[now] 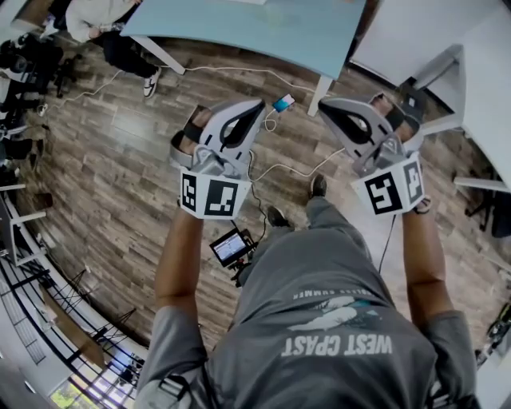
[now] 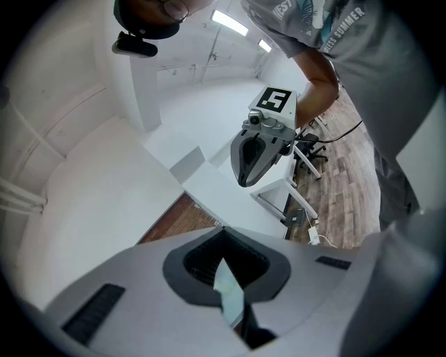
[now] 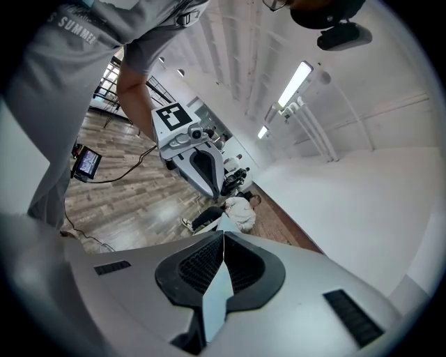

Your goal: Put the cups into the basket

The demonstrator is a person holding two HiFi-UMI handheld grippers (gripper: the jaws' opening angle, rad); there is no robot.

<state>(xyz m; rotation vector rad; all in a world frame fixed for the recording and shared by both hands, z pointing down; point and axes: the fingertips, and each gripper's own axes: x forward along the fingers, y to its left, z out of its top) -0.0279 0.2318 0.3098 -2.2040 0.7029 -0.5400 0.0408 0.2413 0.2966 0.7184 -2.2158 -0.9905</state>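
Note:
No cup and no basket shows in any view. In the head view a person holds both grippers over a wooden floor. My left gripper and my right gripper are side by side, each with its marker cube nearest the person. In the left gripper view my own jaws meet at the tips with nothing between them, and the right gripper hangs ahead. In the right gripper view my jaws are likewise shut on nothing, and the left gripper is opposite.
A light blue table stands beyond the grippers. A seated person is at the far left. A phone on a white cable lies on the floor. A small monitor hangs at the person's waist. White desks stand on the right.

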